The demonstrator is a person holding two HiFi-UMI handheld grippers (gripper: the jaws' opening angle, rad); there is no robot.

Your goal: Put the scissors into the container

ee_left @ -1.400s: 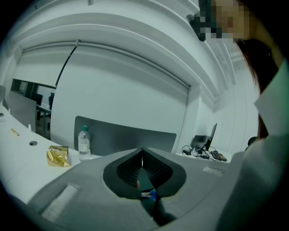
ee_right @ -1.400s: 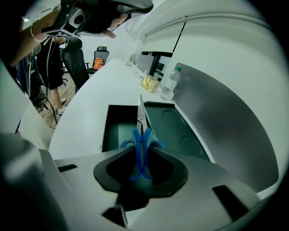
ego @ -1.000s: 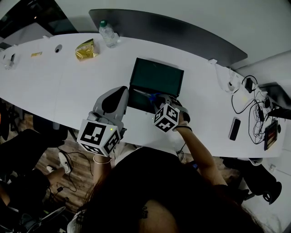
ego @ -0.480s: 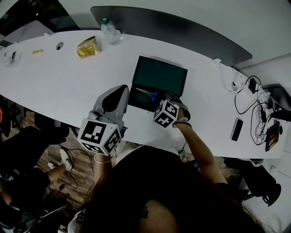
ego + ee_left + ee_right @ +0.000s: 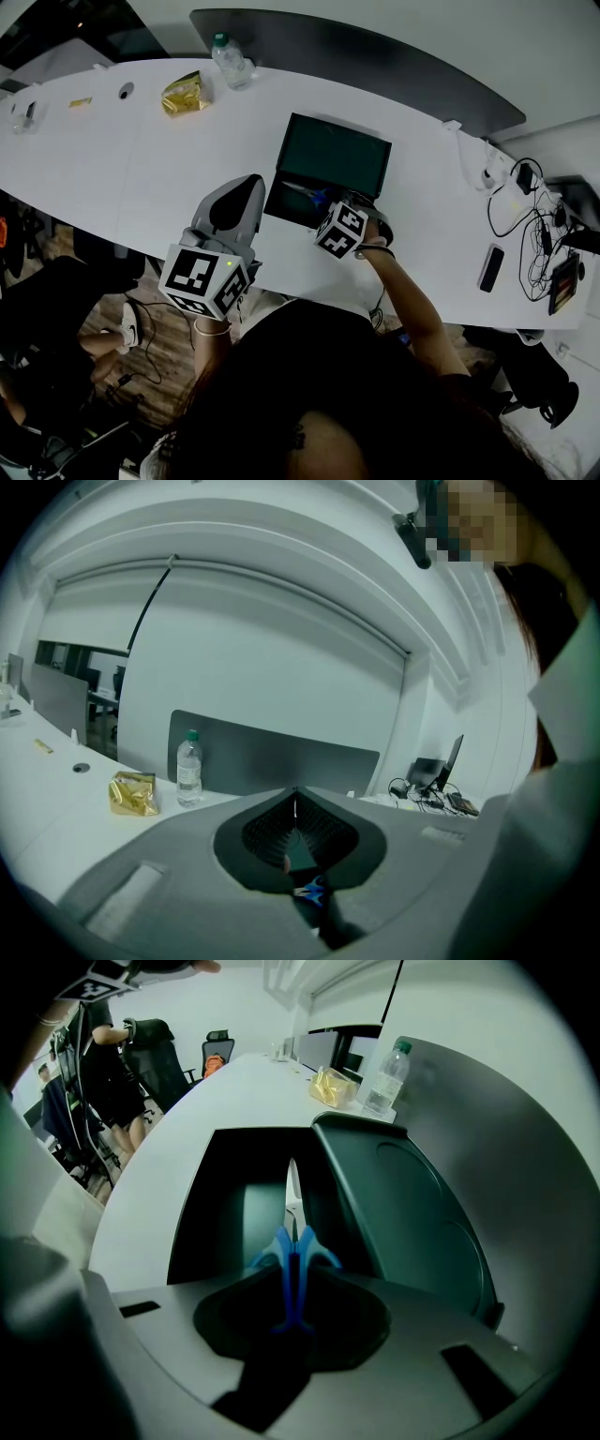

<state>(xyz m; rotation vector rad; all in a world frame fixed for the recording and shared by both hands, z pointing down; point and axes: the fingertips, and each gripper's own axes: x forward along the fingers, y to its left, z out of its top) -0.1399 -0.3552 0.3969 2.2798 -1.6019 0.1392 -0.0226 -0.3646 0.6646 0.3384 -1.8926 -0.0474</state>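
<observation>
**Scissors hanging over the open container, right claw has them**

Head view: long white table with the dark container sitting open near the middle of it. The right claw is at the container's near edge, tipped steeply down. The scissors with their blue handles are over the near part of the box. The left claw is just left of the container, over the table and not touching anything I can see. On the far left of the table there's a water bottle and a gold snack bag beside it. A phone lies well off to the right, near a tangle of cables.

Left gripper view: the left claw has its jaws closed together, tips meeting, nothing gripped. Through the gap under the tips you can just see the blue of the scissors. The bottle and gold bag are off to the left.

Right gripper view: the right claw is clamped on the scissors by the handles. They're edge-on, with the blades pointing down into the container. Its lid stands open on the right. The bottle and bag are farther along the table.
</observation>
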